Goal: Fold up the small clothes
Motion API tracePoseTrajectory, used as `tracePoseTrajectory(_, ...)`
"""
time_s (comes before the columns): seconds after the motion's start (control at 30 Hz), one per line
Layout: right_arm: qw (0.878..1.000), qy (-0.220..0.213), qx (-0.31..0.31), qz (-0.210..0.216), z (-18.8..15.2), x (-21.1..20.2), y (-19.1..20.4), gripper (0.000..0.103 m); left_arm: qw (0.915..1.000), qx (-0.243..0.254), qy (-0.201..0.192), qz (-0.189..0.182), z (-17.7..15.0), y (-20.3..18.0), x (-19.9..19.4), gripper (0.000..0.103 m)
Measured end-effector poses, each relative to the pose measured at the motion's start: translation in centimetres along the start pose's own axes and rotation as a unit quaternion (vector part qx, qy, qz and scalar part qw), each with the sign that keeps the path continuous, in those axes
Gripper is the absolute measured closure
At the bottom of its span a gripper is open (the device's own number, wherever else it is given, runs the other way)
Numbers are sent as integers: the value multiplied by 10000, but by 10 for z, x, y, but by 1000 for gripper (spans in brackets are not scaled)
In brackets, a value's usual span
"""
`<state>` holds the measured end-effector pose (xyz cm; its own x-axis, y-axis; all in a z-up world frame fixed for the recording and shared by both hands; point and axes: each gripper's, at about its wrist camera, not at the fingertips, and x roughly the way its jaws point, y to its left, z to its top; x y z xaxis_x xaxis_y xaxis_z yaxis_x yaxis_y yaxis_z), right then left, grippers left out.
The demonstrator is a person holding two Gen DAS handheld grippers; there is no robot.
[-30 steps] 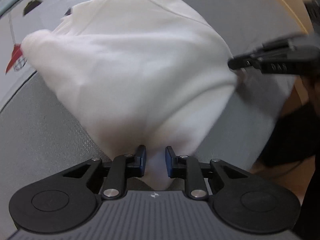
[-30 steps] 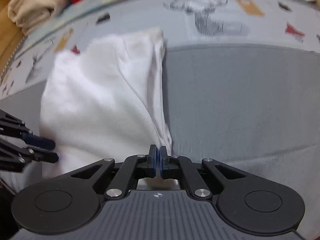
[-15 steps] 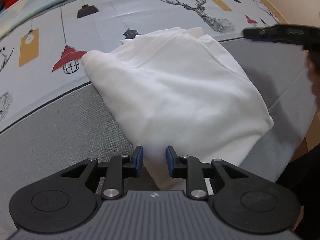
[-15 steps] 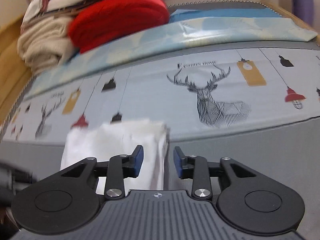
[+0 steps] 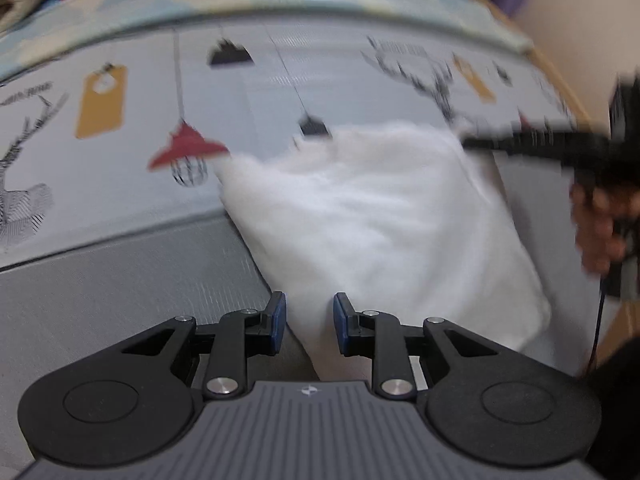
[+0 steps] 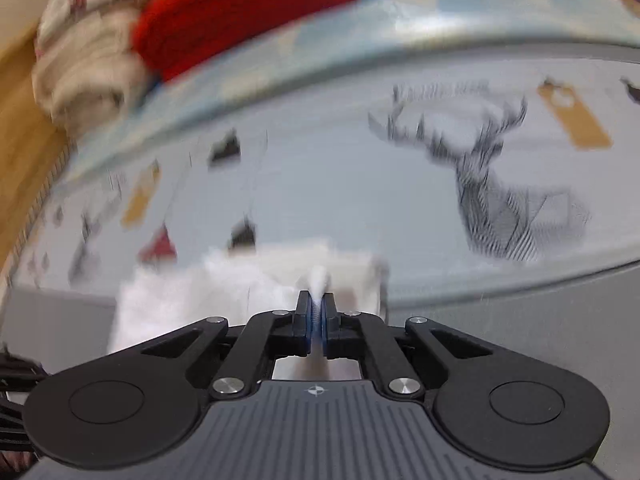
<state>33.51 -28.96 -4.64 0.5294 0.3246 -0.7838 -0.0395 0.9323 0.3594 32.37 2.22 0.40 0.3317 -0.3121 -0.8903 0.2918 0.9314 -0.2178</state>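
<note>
Risk: right tool [image 6: 316, 320] clamped on thin edge of white folded cotton garment [image 5: 384, 216] lying on grey printed bed sheet [image 5: 280, 92]; pinch may slip, fold collapses. Left tool [image 5: 306, 320] apart, straddling near corner, not gripping.

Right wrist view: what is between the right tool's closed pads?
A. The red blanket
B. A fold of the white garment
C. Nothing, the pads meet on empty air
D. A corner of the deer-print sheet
B. The right tool has its pads pressed together on a tuft of the white garment, which bunches up just past the tips; the red blanket lies far back on the bed.
</note>
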Motion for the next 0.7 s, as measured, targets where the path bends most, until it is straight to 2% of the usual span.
tracePoseTrajectory(0.07, 9994, -32, 300, -154, 1, -3, -14, 99, 9996, -184, -223, -28, 5, 4, -4, 76)
tracePoseTrajectory(0.17, 9970, 343, 268, -635, -6, 7, -23, 97, 9987, -327, -362, -120, 12, 2, -5, 76)
tracePoseTrajectory(0.3, 9969, -244, 249, -704, -2, -18, -19, 97, 9984, -291, -360, -334, 15, -9, 0, 76)
tracePoseTrajectory(0.37, 9976, -493, 155, -464, -1, -32, -16, 93, 9984, -223, -218, -464, 14, -13, 7, 76)
tracePoseTrajectory(0.43, 9987, -486, -94, 120, -3, -39, -12, 93, 9993, -101, 94, -345, 9, -16, 21, 76)
tracePoseTrajectory(0.5, 9955, 55, -321, 892, -11, -34, -7, 94, 9990, -57, 448, -38, 4, -14, 37, 69)
tracePoseTrajectory(0.53, 9933, 343, -580, 934, -18, -28, -2, 93, 9987, -89, 503, 25, 4, -12, 40, 67)
tracePoseTrajectory(0.57, 9913, 587, -976, 654, -28, -21, 4, 93, 9986, -159, 495, 36, 5, -11, 40, 63)
tracePoseTrajectory(0.63, 9824, 1136, -1475, -142, -46, -3, 3, 93, 9988, -290, 396, 43, 7, -11, 36, 63)
tracePoseTrajectory(0.7, 9826, 1154, -1391, -435, -47, -2, -5, 87, 9997, -215, 149, 26, 9, -17, 25, 67)
